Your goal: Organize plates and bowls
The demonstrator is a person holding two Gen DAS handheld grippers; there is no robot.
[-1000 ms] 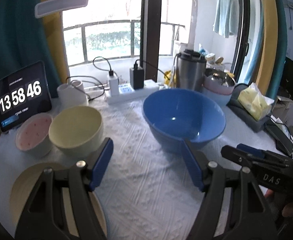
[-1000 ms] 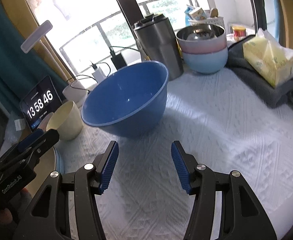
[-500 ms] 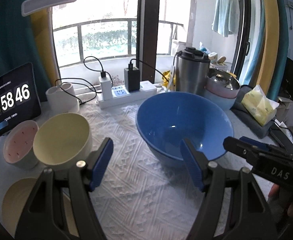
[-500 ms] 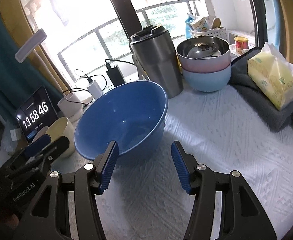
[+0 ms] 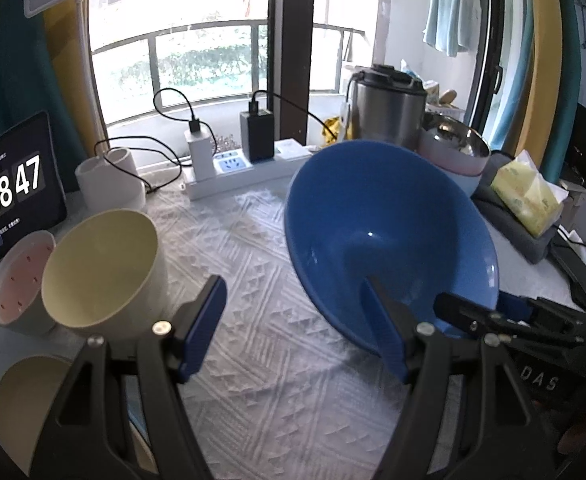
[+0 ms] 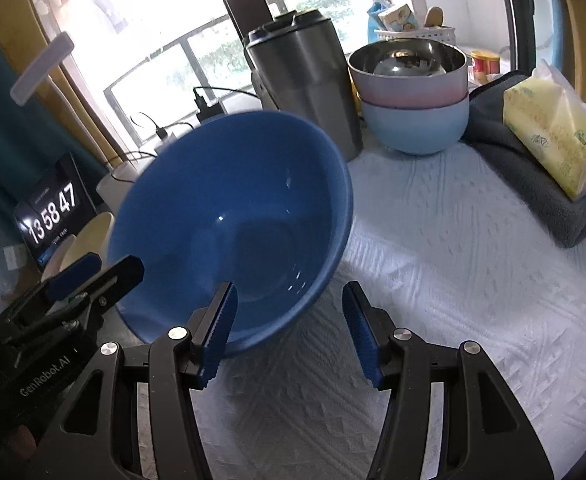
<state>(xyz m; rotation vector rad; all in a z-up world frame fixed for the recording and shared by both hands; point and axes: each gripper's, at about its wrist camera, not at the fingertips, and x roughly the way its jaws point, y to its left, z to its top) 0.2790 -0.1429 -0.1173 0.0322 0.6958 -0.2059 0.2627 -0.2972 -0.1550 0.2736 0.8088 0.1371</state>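
Currently I list, on my desk: one blue bowl, centre, tilted, its near rim between both tools. My left hand-held gripper stands open, its right finger inside the bowl near the rim, the left finger over the cloth; whether it touches I cannot tell. My right hand-held gripper also stands open, left finger at the bowl's near wall, nothing clamped. Cream bowl and pink bowl, left. Cream plate, near left. Stacked bowls, far right, beside a steel jug.
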